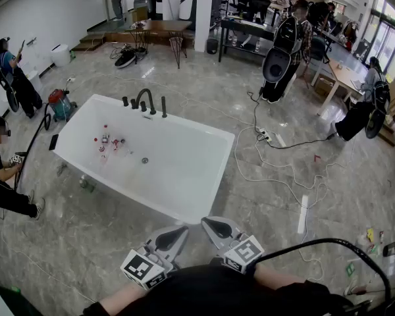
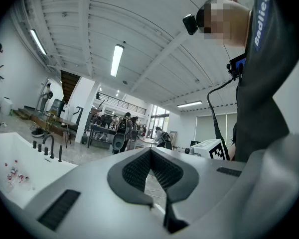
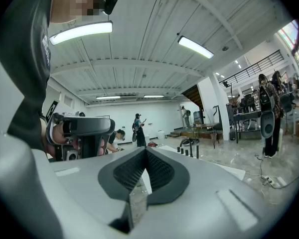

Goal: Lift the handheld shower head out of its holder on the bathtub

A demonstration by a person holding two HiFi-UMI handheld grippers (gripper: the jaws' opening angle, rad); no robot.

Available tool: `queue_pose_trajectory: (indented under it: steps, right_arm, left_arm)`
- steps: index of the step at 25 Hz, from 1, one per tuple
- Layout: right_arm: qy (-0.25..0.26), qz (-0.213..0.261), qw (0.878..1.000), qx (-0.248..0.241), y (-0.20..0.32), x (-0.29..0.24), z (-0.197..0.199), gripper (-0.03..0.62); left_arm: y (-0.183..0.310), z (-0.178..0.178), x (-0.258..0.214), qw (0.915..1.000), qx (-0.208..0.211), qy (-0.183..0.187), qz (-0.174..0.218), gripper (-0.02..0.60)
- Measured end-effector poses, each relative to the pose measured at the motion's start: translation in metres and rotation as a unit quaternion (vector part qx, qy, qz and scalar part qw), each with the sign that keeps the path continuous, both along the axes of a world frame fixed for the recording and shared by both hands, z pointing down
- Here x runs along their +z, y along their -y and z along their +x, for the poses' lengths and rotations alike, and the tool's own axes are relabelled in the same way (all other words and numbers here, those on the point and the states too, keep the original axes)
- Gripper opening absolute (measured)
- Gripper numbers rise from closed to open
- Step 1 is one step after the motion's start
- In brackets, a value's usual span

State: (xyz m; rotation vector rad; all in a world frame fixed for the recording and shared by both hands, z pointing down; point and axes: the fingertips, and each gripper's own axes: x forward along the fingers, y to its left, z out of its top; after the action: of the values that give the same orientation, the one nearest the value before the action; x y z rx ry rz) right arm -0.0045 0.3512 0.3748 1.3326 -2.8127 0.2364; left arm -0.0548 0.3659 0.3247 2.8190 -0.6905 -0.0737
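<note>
Shower head point(image 1: 163, 106), the slim black upright at the right end of the row of dark fittings, stands on the far rim of the white bathtub point(image 1: 184, 170), a little above and left of the centre of the head view, just right of the curved faucet point(image 1: 145, 98). Small red and white bits point(image 1: 108, 141) lie on the tub floor towards its left end, with the drain point(image 1: 144, 160) near them. My left gripper point(image 2: 149, 152) and my right gripper point(image 3: 146, 150) sit side by side at the bottom centre of the head view, on the near side of the tub and well apart from the fittings. Each has its jaws pressed together at the tips with nothing between them. White cables point(image 1: 276, 176) trail over the marble floor to the tub's right.
</note>
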Motion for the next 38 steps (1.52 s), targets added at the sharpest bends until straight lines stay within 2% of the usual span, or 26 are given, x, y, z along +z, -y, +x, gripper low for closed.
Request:
queue_pose_trajectory:
  steps: [10, 14, 22, 30, 38]
  right_arm:
    - [0.0, -0.003, 1.0, -0.007, 0.009, 0.003, 0.0, 0.0]
    - [0.016, -0.001, 1.0, -0.013, 0.011, 0.0, -0.001, 0.002]
    - [0.019, -0.004, 1.0, -0.02, 0.027, 0.009, 0.016, 0.005]
    - [0.0, 0.003, 0.999, -0.044, 0.069, 0.017, 0.056, 0.025]
    - [-0.02, -0.003, 0.999, -0.048, 0.112, 0.039, 0.108, 0.028]
  left_arm:
    - [0.009, 0.001, 0.001, 1.0, -0.002, 0.002, 0.0, 0.0]
    - [0.01, 0.001, 0.002, 1.0, 0.001, 0.003, -0.001, 0.0]
    - [0.019, 0.014, 0.005, 0.9999, -0.008, 0.008, 0.001, 0.0]
    - [0.041, 0.051, 0.007, 0.999, -0.035, 0.023, 0.011, 0.0]
    - [0.057, 0.09, 0.013, 0.9971, -0.071, 0.019, 0.016, 0.0]
